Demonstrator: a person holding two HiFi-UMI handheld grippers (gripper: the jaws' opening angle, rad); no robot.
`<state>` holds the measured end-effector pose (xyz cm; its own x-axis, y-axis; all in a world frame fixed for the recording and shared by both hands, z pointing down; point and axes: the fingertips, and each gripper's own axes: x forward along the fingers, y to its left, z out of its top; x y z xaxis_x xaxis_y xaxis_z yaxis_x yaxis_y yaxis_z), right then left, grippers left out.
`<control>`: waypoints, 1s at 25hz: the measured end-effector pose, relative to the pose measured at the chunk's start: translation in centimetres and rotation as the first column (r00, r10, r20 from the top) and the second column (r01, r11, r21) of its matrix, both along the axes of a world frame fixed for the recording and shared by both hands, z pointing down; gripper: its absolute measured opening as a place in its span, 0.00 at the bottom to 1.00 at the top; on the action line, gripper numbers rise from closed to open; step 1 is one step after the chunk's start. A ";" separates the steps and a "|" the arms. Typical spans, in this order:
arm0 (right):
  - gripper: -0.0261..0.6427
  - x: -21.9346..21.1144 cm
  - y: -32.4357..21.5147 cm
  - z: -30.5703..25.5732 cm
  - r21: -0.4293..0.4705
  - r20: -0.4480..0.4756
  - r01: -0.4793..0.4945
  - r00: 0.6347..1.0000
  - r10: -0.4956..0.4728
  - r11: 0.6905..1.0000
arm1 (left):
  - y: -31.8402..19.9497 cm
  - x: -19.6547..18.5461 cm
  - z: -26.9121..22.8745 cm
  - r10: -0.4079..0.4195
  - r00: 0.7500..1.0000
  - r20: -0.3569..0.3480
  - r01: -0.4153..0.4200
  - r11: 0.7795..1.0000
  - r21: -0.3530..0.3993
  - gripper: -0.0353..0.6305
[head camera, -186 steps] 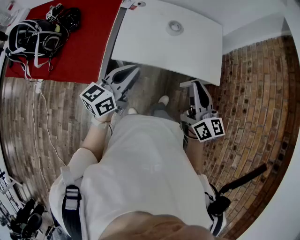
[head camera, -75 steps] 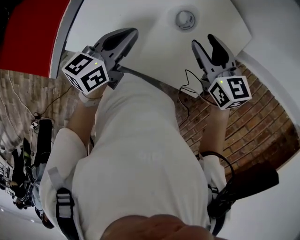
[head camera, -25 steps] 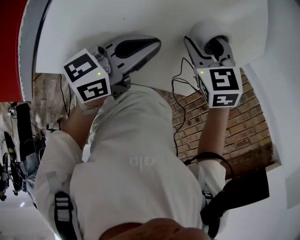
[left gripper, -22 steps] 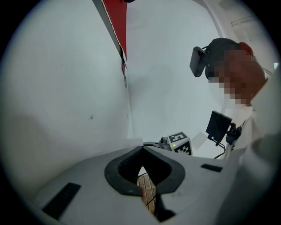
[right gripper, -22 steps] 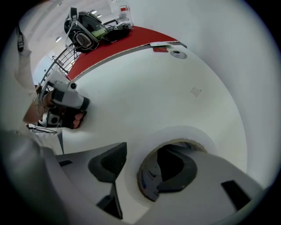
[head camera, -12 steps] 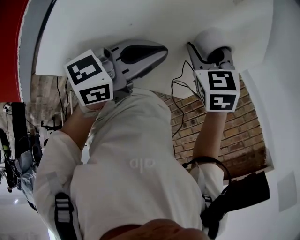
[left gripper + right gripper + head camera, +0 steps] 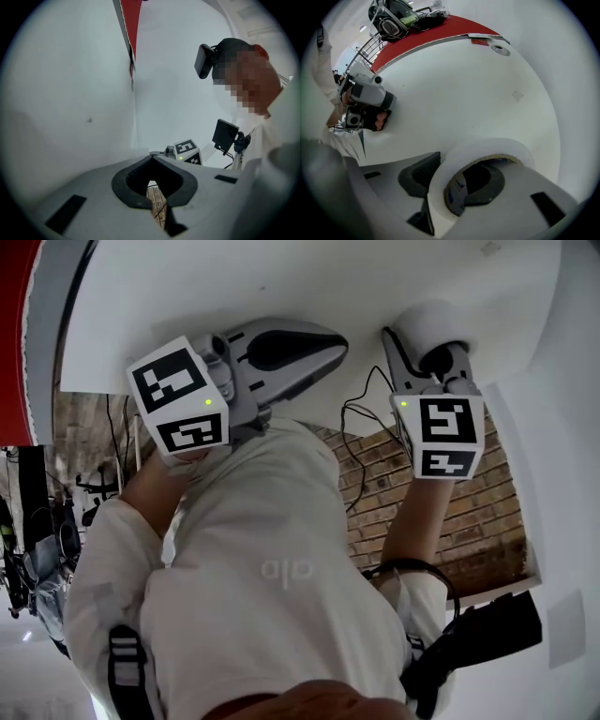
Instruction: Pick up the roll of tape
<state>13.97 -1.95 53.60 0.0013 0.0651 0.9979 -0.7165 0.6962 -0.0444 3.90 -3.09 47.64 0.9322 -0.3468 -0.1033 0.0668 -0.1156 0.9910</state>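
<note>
- The roll of tape [image 7: 424, 322] lies flat on the white table [image 7: 234, 277], near the table edge on the person's side. There is one roll.
- The right gripper [image 7: 422, 351] points down onto it, and its jaws are closing on the roll's wall. Its own view shows one jaw inside the core and the other against the white outer side. In the head view the gripper body half hides this grasp.
- Only the right gripper view shows the cardboard core [image 7: 452, 192], which carries blue print too blurred to read.
- The left gripper [image 7: 339, 334] is held level over the table, near the roll. In its own view the jaws are pressed together on nothing.
- The head view shows two marker cubes [image 7: 180, 409], each with black-and-white squares and one green light. The left gripper view shows just one cube.
- Only the right gripper view shows a red surface [image 7: 431, 40] at the table's far side, with black gear [image 7: 393, 21] on it.
- Only the head view shows the brick floor [image 7: 422, 512] below the table edge, and a white shirt [image 7: 281, 634] with a pale logo that looks like "olo".
</note>
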 end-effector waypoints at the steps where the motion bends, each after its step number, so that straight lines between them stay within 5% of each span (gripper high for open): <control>1: 0.28 -0.1 0.0 0.0 -0.002 0.004 0.001 1.000 -0.001 1.000 | 0.0 0.0 0.0 0.000 1.000 -0.001 0.000 1.000 0.000 0.06; 13: 0.23 0.0 0.8 -1.8 0.002 0.058 -0.022 0.998 0.022 1.000 | 0.5 0.9 -0.2 0.059 0.998 0.009 -0.059 0.998 0.012 0.06; 25: 0.20 -0.8 0.8 -6.3 0.069 0.176 -0.090 0.981 0.077 0.994 | 0.6 1.7 -2.1 0.087 0.991 0.098 -0.094 0.993 0.066 0.06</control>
<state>13.13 -1.14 47.32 -0.1735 -0.0187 0.9847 -0.7586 0.6401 -0.1215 5.64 -2.50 45.58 0.9662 -0.2555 -0.0339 -0.0138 -0.1826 0.9831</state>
